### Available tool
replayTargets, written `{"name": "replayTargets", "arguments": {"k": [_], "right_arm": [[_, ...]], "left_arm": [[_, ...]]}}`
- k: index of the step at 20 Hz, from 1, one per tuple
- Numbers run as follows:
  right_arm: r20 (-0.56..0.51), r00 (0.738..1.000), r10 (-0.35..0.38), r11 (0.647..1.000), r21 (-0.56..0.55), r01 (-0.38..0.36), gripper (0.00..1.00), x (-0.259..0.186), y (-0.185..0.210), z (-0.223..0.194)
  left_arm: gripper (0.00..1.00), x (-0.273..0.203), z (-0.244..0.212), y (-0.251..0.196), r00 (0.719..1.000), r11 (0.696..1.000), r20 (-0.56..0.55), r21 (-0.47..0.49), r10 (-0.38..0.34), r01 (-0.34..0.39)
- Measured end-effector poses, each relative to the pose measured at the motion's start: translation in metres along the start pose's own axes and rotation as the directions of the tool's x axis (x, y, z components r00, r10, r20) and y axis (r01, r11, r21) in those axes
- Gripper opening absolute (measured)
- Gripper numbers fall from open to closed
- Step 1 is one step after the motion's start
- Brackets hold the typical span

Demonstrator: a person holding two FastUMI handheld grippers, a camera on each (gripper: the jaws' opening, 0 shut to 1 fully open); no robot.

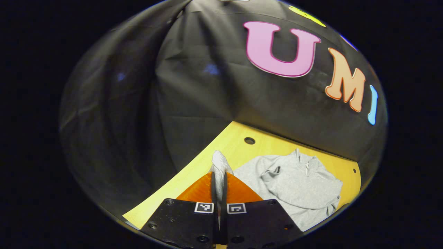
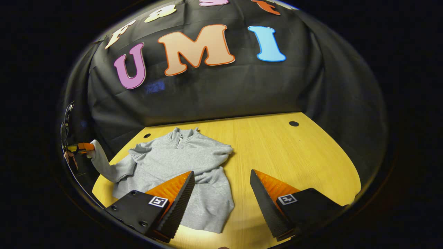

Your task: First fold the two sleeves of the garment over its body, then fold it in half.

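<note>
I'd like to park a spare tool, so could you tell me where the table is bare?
Bare wood lies right of the grey sweatshirt, out to the table edge. The left side is crowded: a sleeve is held there.

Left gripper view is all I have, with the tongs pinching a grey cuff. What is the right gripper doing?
Observer: The right gripper hangs above the garment's lower part, tongs open and empty.
Operator: Is the other sleeve folded?
Observer: It seems so; the other sleeve lies across the body.
Operator: And mine?
Observer: The held sleeve stretches sideways from the shoulder, lifted off the table, to the left gripper.
</note>
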State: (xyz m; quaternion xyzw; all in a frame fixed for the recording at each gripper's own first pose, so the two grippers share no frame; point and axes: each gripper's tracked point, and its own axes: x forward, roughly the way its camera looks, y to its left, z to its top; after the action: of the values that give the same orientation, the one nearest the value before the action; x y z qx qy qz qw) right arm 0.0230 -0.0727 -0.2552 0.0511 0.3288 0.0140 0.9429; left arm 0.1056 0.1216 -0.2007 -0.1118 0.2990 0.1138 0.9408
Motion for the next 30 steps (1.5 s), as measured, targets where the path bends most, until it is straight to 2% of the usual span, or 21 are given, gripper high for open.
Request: {"name": "replayTargets", "arguments": {"k": [4,8,9,12,18,22,23,26,28,30], "right_arm": [[0.004,0.999,-0.044,0.999,0.025,0.044,0.99,-0.015,-0.029,-0.006],[0.005,0.996,-0.09,0.995,0.04,0.089,0.99,-0.035,-0.058,-0.012],[0.004,0.995,-0.102,0.994,0.045,0.102,0.96,-0.039,-0.065,-0.014],[0.01,0.99,-0.139,0.988,0.067,0.138,0.99,-0.052,-0.088,-0.017],[0.002,0.982,-0.189,0.978,0.091,0.188,0.96,-0.074,-0.115,-0.028],[-0.012,0.977,-0.213,0.973,0.092,0.213,0.96,-0.087,-0.131,-0.038],[-0.015,0.976,-0.219,0.971,0.094,0.22,0.99,-0.089,-0.134,-0.04],[-0.02,0.968,-0.25,0.963,0.094,0.251,0.96,-0.101,-0.146,-0.044],[-0.026,0.964,-0.266,0.959,0.097,0.267,0.96,-0.105,-0.151,-0.047],[-0.032,0.959,-0.28,0.954,0.103,0.282,0.96,-0.111,-0.158,-0.051]], "left_arm": [[0.0,0.01,0.023,-0.064,0.995,0.994,0.022,0.041,-0.098,0.097],[0.0,0.011,0.033,-0.138,0.979,0.976,0.037,0.095,-0.202,0.198],[0.0,0.009,0.032,-0.155,0.973,0.969,0.038,0.108,-0.228,0.223],[0.0,0.006,0.031,-0.209,0.953,0.943,0.038,0.158,-0.302,0.293],[0.0,-0.005,0.006,-0.296,0.904,0.88,-0.023,0.221,-0.427,0.421],[0.0,-0.014,-0.018,-0.343,0.87,0.842,-0.079,0.223,-0.487,0.492],[0.0,-0.016,-0.023,-0.353,0.861,0.833,-0.091,0.223,-0.5,0.507],[0.0,-0.021,-0.047,-0.383,0.834,0.804,-0.133,0.219,-0.536,0.552],[0.0,-0.022,-0.064,-0.399,0.824,0.794,-0.16,0.221,-0.544,0.567],[0.0,-0.019,-0.081,-0.409,0.825,0.793,-0.183,0.231,-0.534,0.564]]}}
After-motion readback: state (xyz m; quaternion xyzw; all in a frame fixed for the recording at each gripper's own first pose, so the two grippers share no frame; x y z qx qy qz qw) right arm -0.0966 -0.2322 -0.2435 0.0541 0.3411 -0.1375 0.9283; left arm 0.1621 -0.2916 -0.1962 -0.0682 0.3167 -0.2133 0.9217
